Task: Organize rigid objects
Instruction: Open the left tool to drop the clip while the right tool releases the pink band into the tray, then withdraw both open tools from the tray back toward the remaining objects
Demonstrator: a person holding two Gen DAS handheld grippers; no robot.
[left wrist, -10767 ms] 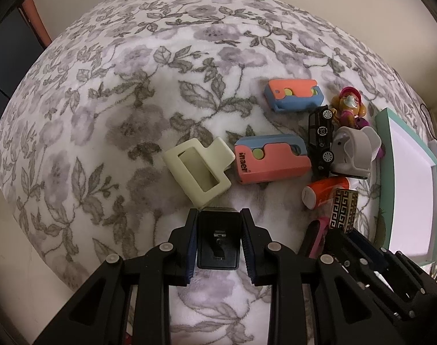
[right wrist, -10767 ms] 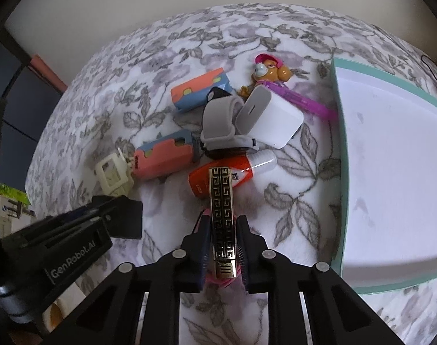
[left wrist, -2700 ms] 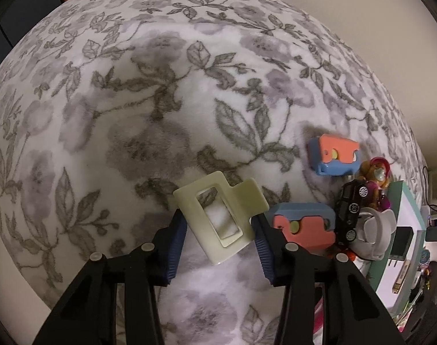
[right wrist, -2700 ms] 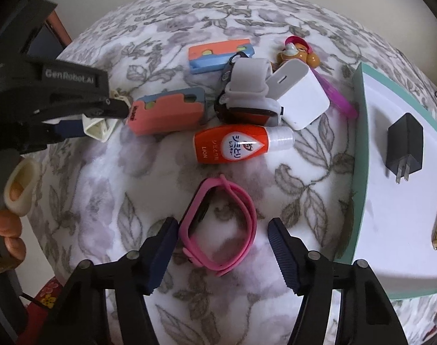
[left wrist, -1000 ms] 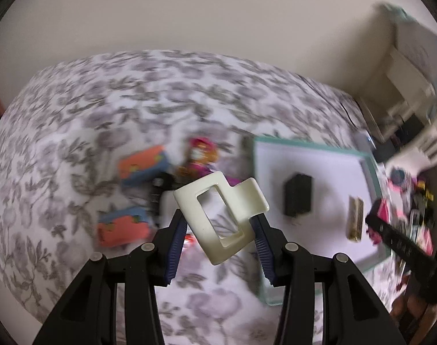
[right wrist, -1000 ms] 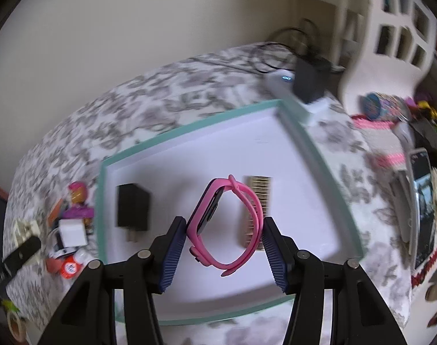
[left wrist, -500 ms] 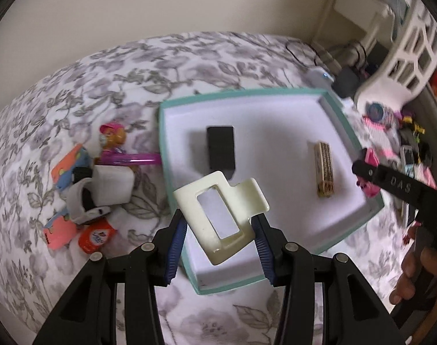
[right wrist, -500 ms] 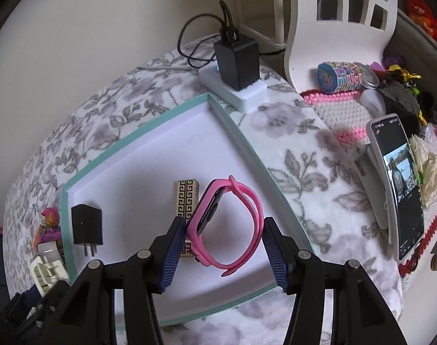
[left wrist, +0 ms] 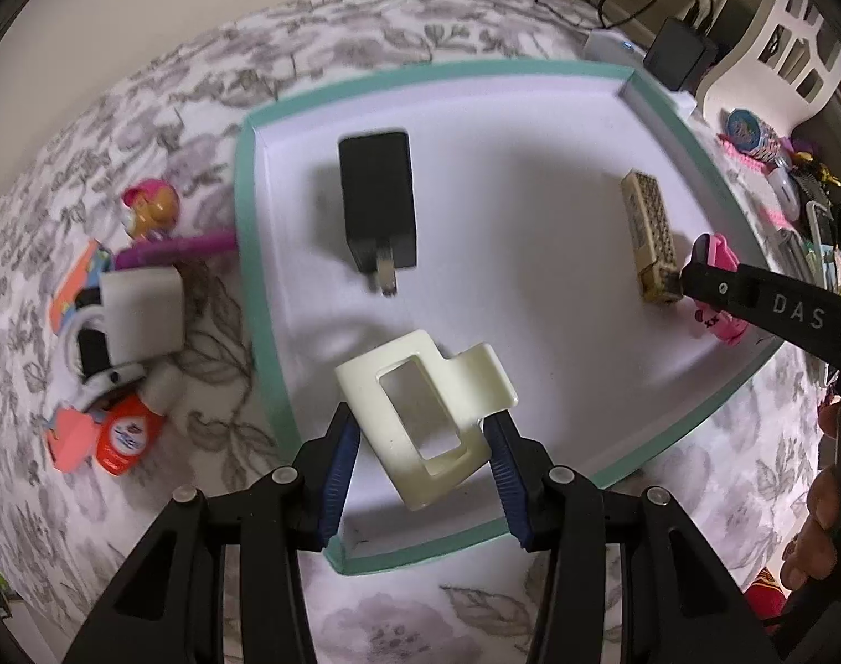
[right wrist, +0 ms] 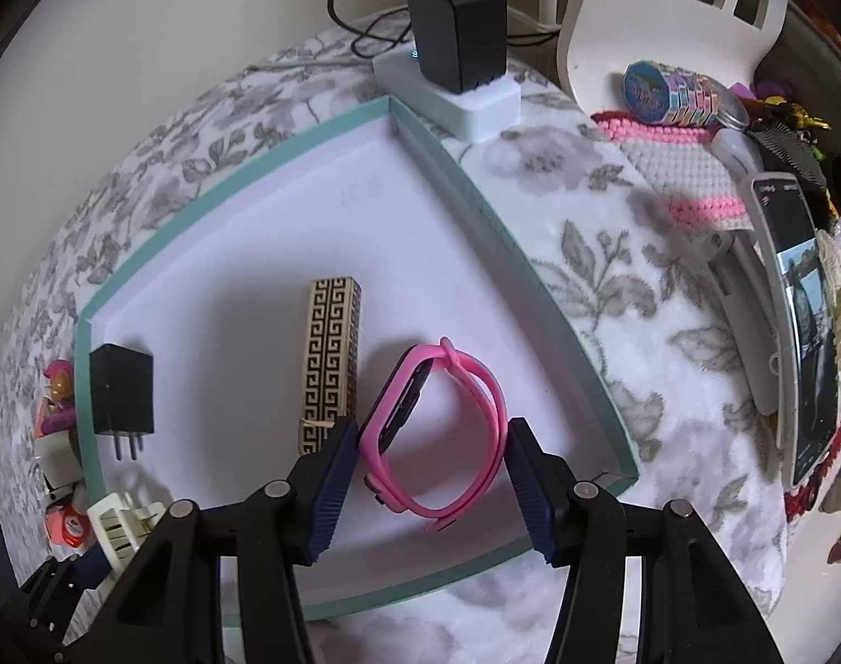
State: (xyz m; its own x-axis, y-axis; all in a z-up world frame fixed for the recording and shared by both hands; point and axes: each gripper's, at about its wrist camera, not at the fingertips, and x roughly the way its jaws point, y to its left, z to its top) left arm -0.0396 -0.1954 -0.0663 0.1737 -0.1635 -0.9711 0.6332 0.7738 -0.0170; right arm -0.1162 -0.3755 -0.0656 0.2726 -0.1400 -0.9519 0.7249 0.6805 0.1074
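Clip (left wrist: 426, 415) and band (right wrist: 434, 431), still gripped by both tools, now hang lower over tray (left wrist: 243, 166).

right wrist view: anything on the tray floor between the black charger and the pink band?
Yes: the gold-and-black patterned bar lies between the black charger and the pink band, on the tray. The right wrist view shows this best.

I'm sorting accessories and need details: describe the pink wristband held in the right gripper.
The pink wristband is a closed loop of smooth rubbery strap with a dark oblong face on one side. It is clamped edgewise between the right gripper's blue pads, over the white floor of the teal-rimmed tray, beside the gold-patterned box.
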